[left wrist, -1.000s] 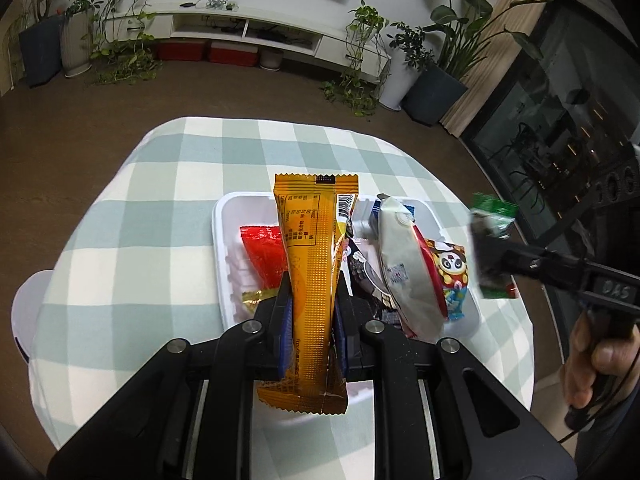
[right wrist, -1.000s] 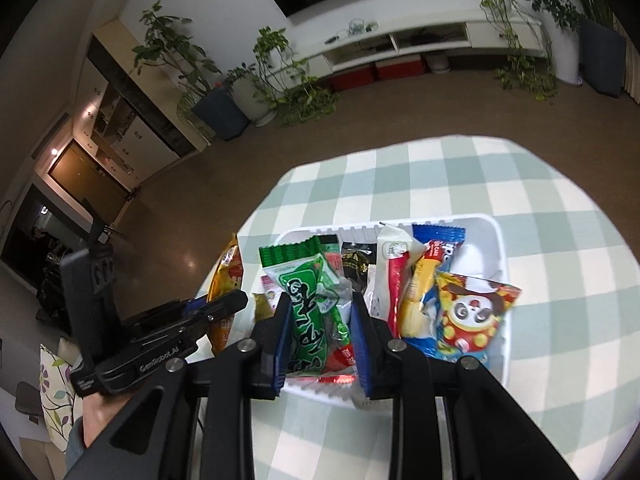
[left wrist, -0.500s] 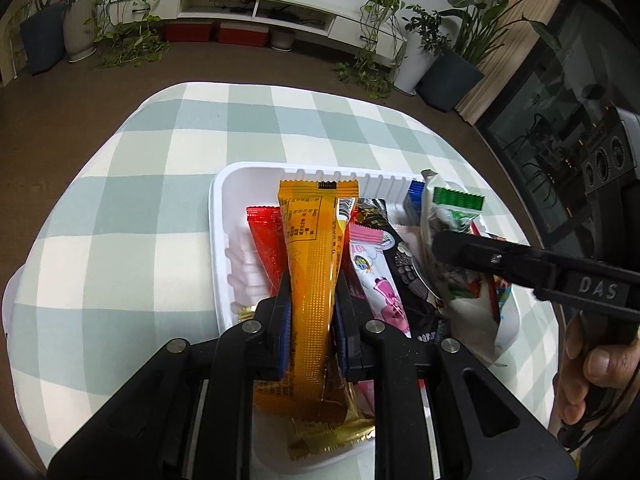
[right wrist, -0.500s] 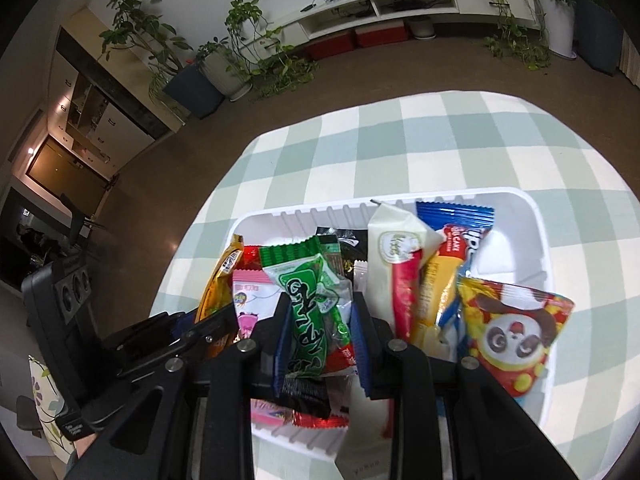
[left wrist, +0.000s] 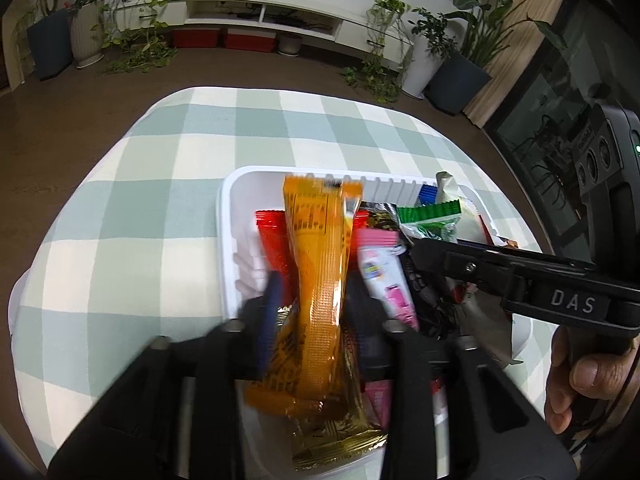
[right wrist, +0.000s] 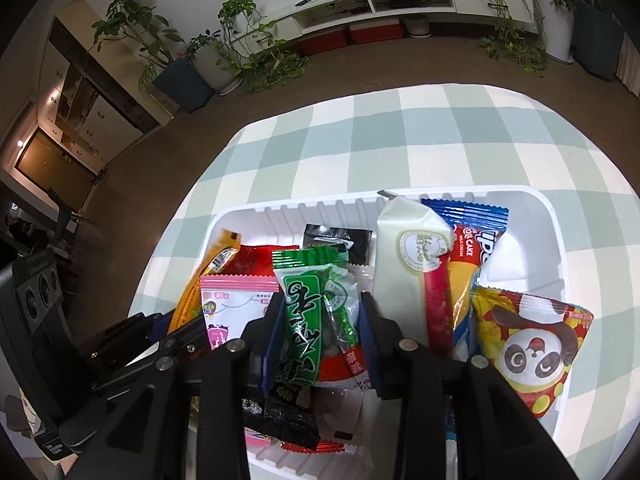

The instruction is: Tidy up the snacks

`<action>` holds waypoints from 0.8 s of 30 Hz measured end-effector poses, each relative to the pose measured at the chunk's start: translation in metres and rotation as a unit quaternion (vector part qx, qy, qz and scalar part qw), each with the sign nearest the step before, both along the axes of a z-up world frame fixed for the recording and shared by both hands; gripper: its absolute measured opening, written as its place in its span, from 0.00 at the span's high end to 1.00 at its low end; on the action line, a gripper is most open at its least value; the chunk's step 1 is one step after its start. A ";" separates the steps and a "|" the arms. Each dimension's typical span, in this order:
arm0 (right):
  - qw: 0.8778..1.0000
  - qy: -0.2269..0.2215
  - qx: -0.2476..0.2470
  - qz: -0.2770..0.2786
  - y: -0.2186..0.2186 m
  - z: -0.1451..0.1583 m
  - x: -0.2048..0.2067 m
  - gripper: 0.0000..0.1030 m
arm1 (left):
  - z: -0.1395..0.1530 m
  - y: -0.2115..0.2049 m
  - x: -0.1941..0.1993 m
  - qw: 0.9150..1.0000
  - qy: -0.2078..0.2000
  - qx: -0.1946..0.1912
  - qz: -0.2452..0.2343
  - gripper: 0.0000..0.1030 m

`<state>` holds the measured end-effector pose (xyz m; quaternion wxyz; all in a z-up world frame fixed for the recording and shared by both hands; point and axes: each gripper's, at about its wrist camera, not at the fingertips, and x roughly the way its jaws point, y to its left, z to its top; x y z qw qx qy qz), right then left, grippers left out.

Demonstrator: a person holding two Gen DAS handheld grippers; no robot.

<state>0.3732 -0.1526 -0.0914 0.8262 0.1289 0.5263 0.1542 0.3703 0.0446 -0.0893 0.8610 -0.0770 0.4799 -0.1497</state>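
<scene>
"DAS" on right hand-held gripper (left wrist: 416,245)

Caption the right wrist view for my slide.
Right gripper opening around a green snack over the white tray of packets.

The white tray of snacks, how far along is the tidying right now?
Nearly done. The white tray already holds several packets, among them a panda packet and a cream packet. The left gripper and right gripper have just been opening, releasing the orange packet and green packet over the tray. What is left: drawing both grippers back. No snacks show on the tablecloth.
</scene>
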 end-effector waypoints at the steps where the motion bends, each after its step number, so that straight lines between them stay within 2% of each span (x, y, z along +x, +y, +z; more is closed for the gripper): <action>1: 1.000 0.000 0.001 0.000 0.000 0.000 -0.001 0.61 | 0.000 0.001 -0.001 1.000 -0.001 0.002 0.002 0.50; 14: 1.000 -0.015 0.000 -0.009 -0.003 0.010 -0.008 0.54 | 0.009 0.002 -0.013 1.000 -0.012 0.002 0.000 0.50; 17: 1.000 -0.024 0.002 -0.014 -0.006 0.015 -0.012 0.50 | 0.010 0.002 -0.015 1.000 -0.014 0.001 0.000 0.43; 24: 0.999 -0.031 0.005 -0.019 -0.010 0.023 -0.018 0.46 | 0.016 -0.001 -0.023 1.000 -0.021 -0.001 -0.012 0.39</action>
